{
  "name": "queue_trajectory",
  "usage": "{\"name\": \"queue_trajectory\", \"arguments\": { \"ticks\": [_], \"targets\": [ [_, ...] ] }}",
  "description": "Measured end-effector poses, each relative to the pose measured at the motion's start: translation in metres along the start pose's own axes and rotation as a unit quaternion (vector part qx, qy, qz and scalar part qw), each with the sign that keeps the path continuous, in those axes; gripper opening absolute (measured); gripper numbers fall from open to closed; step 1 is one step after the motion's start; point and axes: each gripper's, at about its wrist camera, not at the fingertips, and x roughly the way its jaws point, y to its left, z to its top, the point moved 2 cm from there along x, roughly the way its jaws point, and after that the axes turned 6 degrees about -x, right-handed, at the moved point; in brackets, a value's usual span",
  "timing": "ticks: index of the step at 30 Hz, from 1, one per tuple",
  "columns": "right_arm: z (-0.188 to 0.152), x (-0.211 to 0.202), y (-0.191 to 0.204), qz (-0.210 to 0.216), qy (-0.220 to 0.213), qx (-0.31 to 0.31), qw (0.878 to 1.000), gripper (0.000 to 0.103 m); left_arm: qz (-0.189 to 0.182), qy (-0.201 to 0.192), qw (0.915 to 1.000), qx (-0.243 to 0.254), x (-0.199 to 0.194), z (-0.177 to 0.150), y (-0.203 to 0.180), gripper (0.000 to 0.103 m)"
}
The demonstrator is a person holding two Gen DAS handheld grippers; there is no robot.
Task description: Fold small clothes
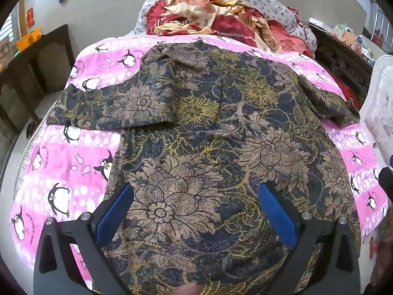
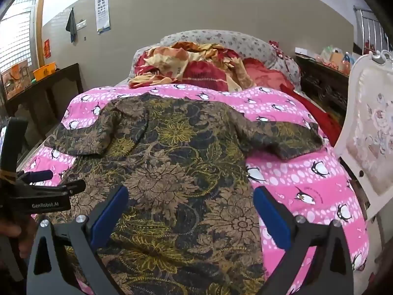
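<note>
A dark floral short-sleeved shirt (image 1: 208, 135) in navy, tan and yellow lies spread flat on a pink penguin-print bedcover (image 1: 61, 167), both sleeves out to the sides. My left gripper (image 1: 196, 211) is open and empty, hovering over the shirt's near hem on its left part. My right gripper (image 2: 191, 211) is open and empty over the near right part of the shirt (image 2: 172, 162), its right finger above the pink bedcover (image 2: 307, 184). The left gripper's body (image 2: 36, 196) shows at the left edge of the right wrist view.
A heap of red and cream bedding (image 2: 196, 66) and a grey spotted pillow (image 2: 221, 39) lie at the bed's far end. A white upholstered chair (image 2: 368, 135) stands close on the right. Dark wooden furniture stands left (image 2: 49, 93) and far right (image 2: 324, 78).
</note>
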Motion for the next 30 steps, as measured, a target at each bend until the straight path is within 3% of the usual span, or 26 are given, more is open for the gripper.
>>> {"name": "queue_trajectory", "arguments": {
  "ticks": [11, 27, 30],
  "targets": [
    [-0.005, 0.004, 0.000, -0.007, 0.035, 0.025, 0.999, 0.103, 0.000, -0.003, 1.0000, 0.002, -0.004, -0.005, -0.002, 0.086],
    [-0.006, -0.002, 0.012, -0.041, 0.020, 0.013, 0.999, 0.103, 0.001, -0.010, 0.9999, 0.009, -0.006, -0.011, -0.001, 0.086],
    [-0.008, 0.000, 0.008, -0.019, 0.030, 0.036, 0.999, 0.103, 0.001, -0.005, 1.0000, 0.007, -0.003, -0.010, 0.001, 0.086]
  ]
}}
